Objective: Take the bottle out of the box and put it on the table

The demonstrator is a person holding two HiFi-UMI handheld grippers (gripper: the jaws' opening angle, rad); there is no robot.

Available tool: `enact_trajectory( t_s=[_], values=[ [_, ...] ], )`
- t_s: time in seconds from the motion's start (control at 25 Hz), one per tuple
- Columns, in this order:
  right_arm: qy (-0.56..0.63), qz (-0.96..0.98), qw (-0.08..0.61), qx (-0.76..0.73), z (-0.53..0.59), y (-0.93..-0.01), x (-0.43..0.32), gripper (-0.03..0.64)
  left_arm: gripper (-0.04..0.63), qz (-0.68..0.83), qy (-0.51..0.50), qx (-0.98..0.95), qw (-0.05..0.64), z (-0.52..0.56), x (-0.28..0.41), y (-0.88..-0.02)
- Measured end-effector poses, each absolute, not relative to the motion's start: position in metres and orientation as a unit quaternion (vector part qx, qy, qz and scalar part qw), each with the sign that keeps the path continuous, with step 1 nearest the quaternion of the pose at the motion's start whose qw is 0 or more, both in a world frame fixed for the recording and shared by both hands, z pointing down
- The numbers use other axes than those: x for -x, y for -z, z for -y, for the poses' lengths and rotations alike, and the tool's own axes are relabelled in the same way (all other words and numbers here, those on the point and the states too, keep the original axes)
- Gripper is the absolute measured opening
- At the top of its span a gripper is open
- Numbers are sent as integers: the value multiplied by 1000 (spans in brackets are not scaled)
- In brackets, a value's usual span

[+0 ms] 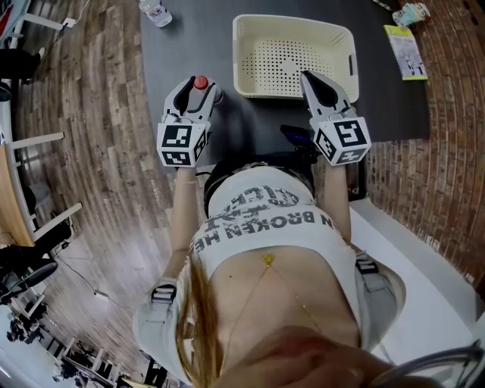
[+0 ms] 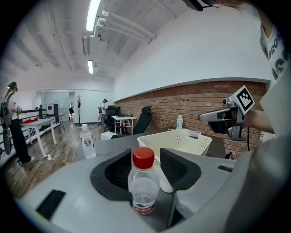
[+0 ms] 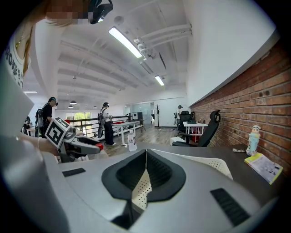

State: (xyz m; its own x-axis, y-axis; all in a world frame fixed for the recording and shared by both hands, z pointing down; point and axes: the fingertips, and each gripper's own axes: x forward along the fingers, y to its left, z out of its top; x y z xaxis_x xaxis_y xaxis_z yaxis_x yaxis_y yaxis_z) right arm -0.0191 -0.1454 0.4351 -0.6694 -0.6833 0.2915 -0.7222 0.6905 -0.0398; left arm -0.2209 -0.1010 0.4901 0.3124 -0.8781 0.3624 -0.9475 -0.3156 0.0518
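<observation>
Your left gripper (image 1: 199, 88) has its fingers spread wide, not pressing the clear plastic bottle with the red cap (image 2: 143, 186) that stands between them on the dark worktop (image 1: 189, 38), just left of the cream perforated plastic basket (image 2: 186, 143). Your right gripper (image 3: 145, 152) has its fingers together by the basket.

Dark table (image 1: 182, 53), cream basket (image 1: 241, 47), red-capped bottle (image 1: 201, 82), second bottle (image 1: 156, 12), booklet (image 1: 405, 51)
</observation>
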Motion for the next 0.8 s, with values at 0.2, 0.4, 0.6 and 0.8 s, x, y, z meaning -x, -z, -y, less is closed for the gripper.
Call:
enact_trajectory(
  t_s=[0.2,0.4,0.6,0.8],
  values=[
    [-73,909,130,-388,138,-429,28,9,182,582,-122,-799,92,93,233,-454],
    [-72,910,132,-387,135,-430,29,9,181,557,-107,-820,77,90,210,-435],
    [-77,912,131,-381,130,-434,34,9,161,522,-87,-843,102,89,177,-440],
    [-77,918,128,-367,125,-435,42,9,8,481,-76,-865,120,88,143,-445]
  ],
)
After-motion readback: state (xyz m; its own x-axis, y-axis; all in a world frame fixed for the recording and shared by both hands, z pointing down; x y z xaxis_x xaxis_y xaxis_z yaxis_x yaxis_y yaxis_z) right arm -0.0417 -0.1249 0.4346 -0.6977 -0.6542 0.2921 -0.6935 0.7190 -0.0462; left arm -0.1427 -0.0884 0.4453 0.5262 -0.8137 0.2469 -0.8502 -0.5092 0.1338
